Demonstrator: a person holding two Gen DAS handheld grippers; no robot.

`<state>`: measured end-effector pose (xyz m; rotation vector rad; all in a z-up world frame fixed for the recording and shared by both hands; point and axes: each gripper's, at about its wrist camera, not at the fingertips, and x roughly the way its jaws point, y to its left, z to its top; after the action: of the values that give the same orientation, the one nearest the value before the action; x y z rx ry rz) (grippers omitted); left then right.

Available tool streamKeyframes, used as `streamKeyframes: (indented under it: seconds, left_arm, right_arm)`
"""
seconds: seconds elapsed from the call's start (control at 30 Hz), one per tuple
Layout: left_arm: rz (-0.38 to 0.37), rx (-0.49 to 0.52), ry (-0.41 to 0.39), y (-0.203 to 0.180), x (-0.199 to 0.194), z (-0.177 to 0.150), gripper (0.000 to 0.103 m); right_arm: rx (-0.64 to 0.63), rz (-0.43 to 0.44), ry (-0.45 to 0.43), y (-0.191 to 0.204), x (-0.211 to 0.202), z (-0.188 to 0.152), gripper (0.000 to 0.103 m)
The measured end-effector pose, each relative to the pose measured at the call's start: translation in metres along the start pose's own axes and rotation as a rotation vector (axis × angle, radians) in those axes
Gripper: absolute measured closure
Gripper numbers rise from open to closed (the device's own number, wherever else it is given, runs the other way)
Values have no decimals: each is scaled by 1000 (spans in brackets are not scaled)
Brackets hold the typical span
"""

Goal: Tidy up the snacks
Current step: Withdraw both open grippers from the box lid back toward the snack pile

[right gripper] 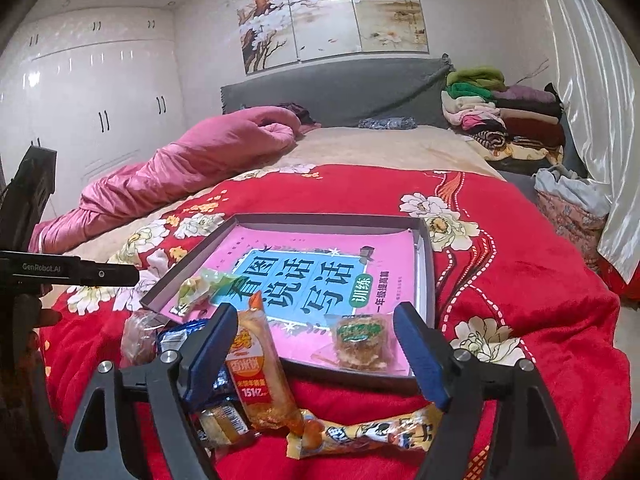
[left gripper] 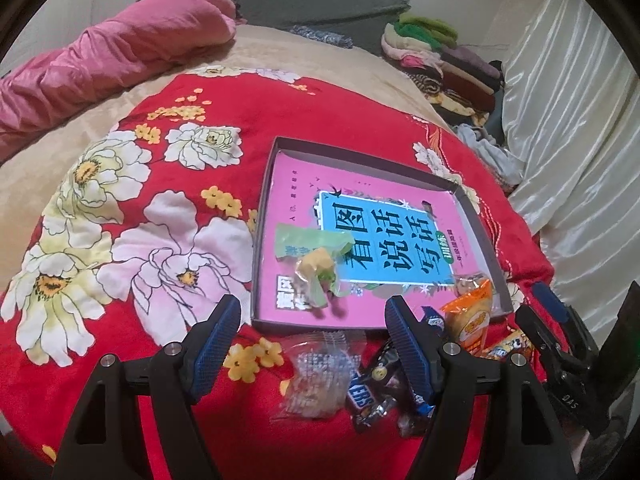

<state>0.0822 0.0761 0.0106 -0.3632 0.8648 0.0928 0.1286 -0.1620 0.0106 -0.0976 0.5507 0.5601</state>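
Note:
A shallow grey box tray (left gripper: 276,148) (right gripper: 428,248) lies on the red flowered blanket with a pink and blue book inside. A green-wrapped snack (left gripper: 316,256) (right gripper: 200,286) sits in the tray's near left part. A round pastry in clear wrap (right gripper: 360,342) sits in its near right corner. My left gripper (left gripper: 312,336) is open and empty above a clear packet (left gripper: 316,372) and a Snickers bar (left gripper: 364,396). My right gripper (right gripper: 316,356) is open and empty over an orange packet (right gripper: 256,376) (left gripper: 468,316) leaning on the tray rim, and a yellow wrapped bar (right gripper: 368,432).
More small wrapped snacks (right gripper: 224,424) lie in the pile before the tray. A pink quilt (right gripper: 180,164) lies at the left of the bed. Folded clothes (right gripper: 504,116) are stacked at the headboard right. A white curtain (right gripper: 592,100) hangs on the right.

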Motion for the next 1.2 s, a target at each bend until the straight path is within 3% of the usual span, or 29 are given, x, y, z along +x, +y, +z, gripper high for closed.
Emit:
streamKeyframes:
  seconds: [0.73, 1.2]
  left_arm:
    - [3, 57, 39, -11, -1, -24, 27]
    - [-4, 58, 73, -4, 0, -37, 27]
  right_arm:
    - [-83, -6, 63, 30, 0, -17, 23]
    - [-44, -32, 91, 32, -9, -26, 23]
